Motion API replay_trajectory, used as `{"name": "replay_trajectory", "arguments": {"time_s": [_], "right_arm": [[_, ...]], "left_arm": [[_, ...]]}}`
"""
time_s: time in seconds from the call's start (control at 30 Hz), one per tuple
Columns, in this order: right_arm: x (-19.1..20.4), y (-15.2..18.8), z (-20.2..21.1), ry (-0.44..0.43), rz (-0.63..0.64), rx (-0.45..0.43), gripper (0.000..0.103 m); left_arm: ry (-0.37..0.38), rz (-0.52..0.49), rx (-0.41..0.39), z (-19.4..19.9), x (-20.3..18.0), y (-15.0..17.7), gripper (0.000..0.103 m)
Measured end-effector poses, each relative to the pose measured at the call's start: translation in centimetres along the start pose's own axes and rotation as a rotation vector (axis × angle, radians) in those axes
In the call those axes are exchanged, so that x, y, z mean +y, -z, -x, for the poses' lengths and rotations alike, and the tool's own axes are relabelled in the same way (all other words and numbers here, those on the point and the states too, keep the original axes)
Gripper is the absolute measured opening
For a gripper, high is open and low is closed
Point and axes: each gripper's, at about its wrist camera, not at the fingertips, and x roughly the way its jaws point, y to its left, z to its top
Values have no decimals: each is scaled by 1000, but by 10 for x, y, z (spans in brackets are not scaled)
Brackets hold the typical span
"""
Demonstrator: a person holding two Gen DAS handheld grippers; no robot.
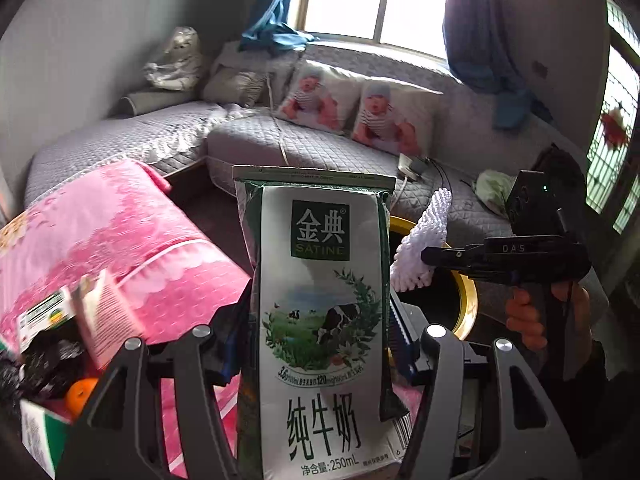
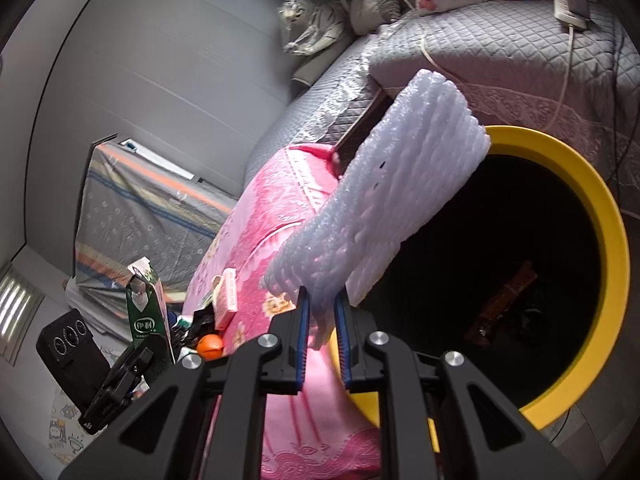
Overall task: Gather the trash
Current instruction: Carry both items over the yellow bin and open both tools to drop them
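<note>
Jaws on the left gripper [image 1: 320, 344] clamp a milk carton [image 1: 320, 320], white with green panels, a cow-in-meadow picture and dark lettering; it stands upright, long axis vertical, sealed top edge uppermost, above the pink quilt [image 1: 120, 240]. Right gripper [image 2: 323, 336] jaws pinch the lower end of a white foam net sleeve [image 2: 384, 196], ribbed and soft, slanting up and to the right, its upper end over the rim of the yellow bin [image 2: 600, 216].
</note>
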Motion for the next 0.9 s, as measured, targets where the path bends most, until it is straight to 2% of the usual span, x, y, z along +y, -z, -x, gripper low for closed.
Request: {"name": "replay_trajectory", "arguments": {"time_s": [0.2, 0.47, 0.7, 0.9], "right_arm": [[-26, -1, 7, 63, -38, -19, 12], [-56, -8, 14, 139, -84, -29, 12], [-73, -8, 13, 166, -111, -7, 12], [-78, -11, 10, 165, -126, -10, 14]], "left_arm": [[50, -29, 50, -60, -24, -18, 55], [39, -38, 130, -135, -47, -30, 56], [53, -8, 151, -160, -50, -33, 56], [53, 24, 141, -161, -47, -35, 57]]}}
